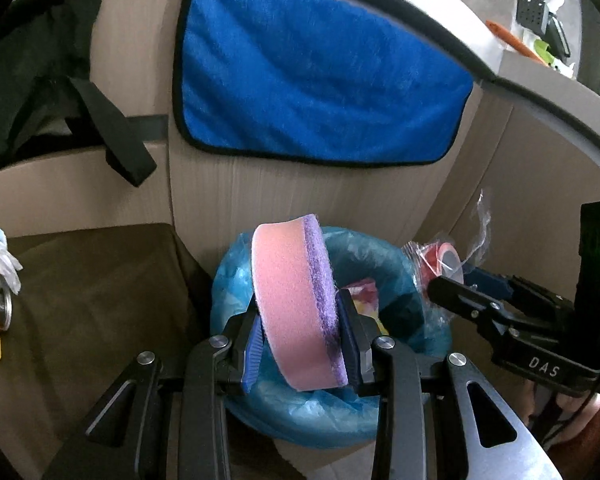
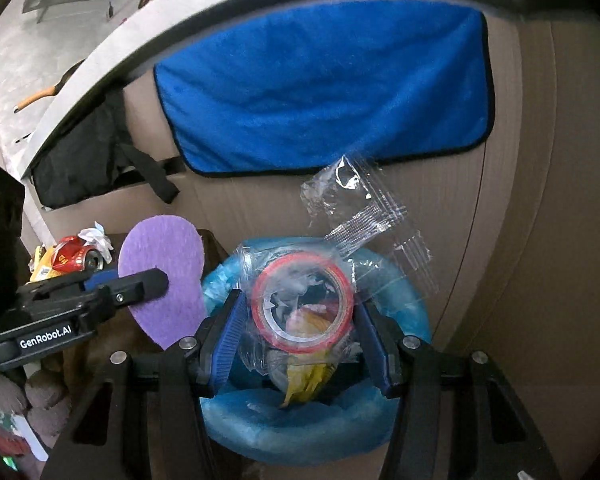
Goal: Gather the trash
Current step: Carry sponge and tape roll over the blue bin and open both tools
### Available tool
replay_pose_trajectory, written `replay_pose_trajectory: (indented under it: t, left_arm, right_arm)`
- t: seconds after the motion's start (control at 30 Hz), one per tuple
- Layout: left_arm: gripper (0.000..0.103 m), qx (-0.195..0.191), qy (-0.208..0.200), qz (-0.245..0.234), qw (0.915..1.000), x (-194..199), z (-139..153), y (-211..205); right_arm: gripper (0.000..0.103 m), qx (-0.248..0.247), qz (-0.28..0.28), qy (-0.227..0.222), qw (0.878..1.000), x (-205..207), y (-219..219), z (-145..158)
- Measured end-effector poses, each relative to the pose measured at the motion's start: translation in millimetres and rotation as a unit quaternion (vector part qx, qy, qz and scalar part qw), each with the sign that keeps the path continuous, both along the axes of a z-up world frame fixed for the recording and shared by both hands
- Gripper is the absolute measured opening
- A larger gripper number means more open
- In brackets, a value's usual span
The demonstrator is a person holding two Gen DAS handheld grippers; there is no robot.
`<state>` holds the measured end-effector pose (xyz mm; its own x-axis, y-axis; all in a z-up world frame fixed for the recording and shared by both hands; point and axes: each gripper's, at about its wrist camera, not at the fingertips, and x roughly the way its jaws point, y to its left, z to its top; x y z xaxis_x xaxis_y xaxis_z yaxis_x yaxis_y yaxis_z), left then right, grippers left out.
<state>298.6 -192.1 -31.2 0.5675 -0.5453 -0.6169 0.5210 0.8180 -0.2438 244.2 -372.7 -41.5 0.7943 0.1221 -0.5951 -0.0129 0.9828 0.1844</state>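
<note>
1 sponge (image 1: 296,304), 1 tape roll (image 2: 302,304), 1 bin (image 2: 392,280)

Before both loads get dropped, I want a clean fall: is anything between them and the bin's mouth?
Nothing visible. The sponge and wrapped tape roll hang above the open blue-lined bin; only trash lies inside.

A pink sponge (image 1: 292,304) with purple scourer, a red-rimmed tape roll (image 2: 302,306), blue-lined bin (image 2: 404,296), blue towel (image 1: 316,76).
</note>
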Motion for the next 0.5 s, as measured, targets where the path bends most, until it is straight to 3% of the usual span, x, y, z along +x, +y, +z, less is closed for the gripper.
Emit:
replay_pose_trajectory:
  t: [0.33, 0.5]
  left_arm:
    - [0.035, -0.005, 0.020, -0.009, 0.9997, 11, -11, -6]
    - [0.054, -0.038, 0.029, -0.008, 0.9988, 19, -11, 3]
  right_arm:
    - [0.054, 0.019, -0.006, 0.010, 1.000, 10, -6, -11]
    - [0.054, 0.014, -0.013, 0.014, 1.000, 13, -6, -14]
